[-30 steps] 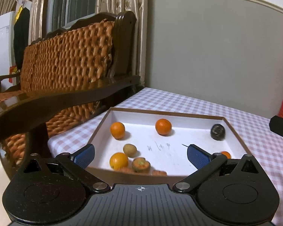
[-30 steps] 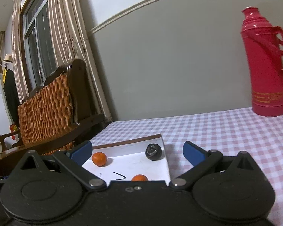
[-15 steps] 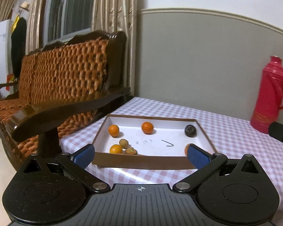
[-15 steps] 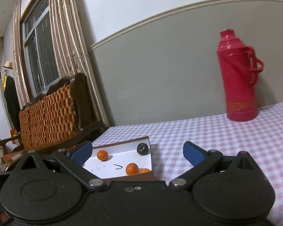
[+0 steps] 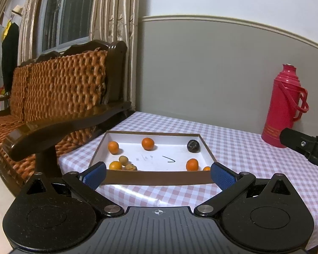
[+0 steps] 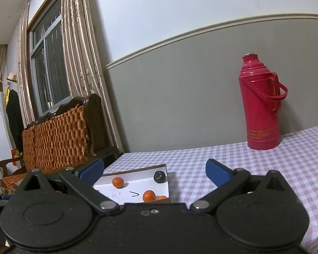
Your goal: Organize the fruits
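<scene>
My left gripper [image 5: 158, 174]: fingers spread, nothing held, just short of tray | my right gripper [image 6: 154, 172]: fingers spread, empty | tray [image 5: 156, 177] on checked tablecloth [image 5: 243, 154]: oranges [image 5: 147, 143], brown fruits, dark fruit [image 5: 193, 145] inside | red thermos [image 5: 285, 105] beyond, by the wall

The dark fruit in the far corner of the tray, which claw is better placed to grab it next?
Probably the right claw: open, and the dark fruit lies almost between its fingers. The left claw faces the tray's middle.
</scene>
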`<state>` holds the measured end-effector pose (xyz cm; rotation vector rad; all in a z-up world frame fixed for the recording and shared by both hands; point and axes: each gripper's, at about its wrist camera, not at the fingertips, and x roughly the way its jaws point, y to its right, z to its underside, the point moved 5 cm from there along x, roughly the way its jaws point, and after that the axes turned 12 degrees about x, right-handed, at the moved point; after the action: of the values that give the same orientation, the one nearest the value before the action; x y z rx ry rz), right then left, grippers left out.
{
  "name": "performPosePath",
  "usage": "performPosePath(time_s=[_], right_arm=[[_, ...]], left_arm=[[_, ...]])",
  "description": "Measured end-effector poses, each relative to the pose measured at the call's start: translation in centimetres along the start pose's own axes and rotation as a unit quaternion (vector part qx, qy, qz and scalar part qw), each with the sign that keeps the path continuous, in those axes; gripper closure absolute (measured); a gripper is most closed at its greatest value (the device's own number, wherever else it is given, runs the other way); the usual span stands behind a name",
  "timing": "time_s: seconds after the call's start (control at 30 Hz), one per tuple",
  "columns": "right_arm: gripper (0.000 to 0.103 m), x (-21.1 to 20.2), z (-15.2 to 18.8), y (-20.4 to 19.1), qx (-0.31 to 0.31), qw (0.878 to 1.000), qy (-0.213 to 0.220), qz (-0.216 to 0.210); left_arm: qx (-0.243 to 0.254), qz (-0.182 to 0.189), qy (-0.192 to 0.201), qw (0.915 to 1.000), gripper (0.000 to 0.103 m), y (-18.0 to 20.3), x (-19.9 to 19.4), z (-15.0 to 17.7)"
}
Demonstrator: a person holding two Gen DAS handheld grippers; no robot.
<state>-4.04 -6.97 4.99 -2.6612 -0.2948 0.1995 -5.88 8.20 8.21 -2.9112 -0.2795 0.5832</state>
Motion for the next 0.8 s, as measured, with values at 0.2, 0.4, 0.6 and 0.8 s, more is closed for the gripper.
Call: performPosePath(time_s=[0.2, 0.4, 0.6, 0.8], right_arm=[[0.006, 0.5, 0.9, -0.2, -0.005, 1.0, -0.013, 0.001], [0.006, 0.7, 1.4, -0.7, -0.013, 1.0, -0.02, 0.001], [0.006, 0.9, 1.8, -1.3, -0.021, 0.999, -0.027, -0.004], [0.006, 1.0, 1.9, -1.8, -0.021, 0.999, -0.027, -0.006]], left_arm=[[-0.005, -0.006, -0.002, 1.0, 0.0, -0.5, 0.3, 0.5], [-0.009, -0.009, -0.006, 0.9999, 0.0, -1.1, 0.6, 0.8], [-0.014, -0.011, -0.008, 0.9998, 0.0, -1.6, 0.9, 1.0], [-0.015, -0.012, -0.009, 0.9998, 0.0, -1.8, 1.1, 1.1]])
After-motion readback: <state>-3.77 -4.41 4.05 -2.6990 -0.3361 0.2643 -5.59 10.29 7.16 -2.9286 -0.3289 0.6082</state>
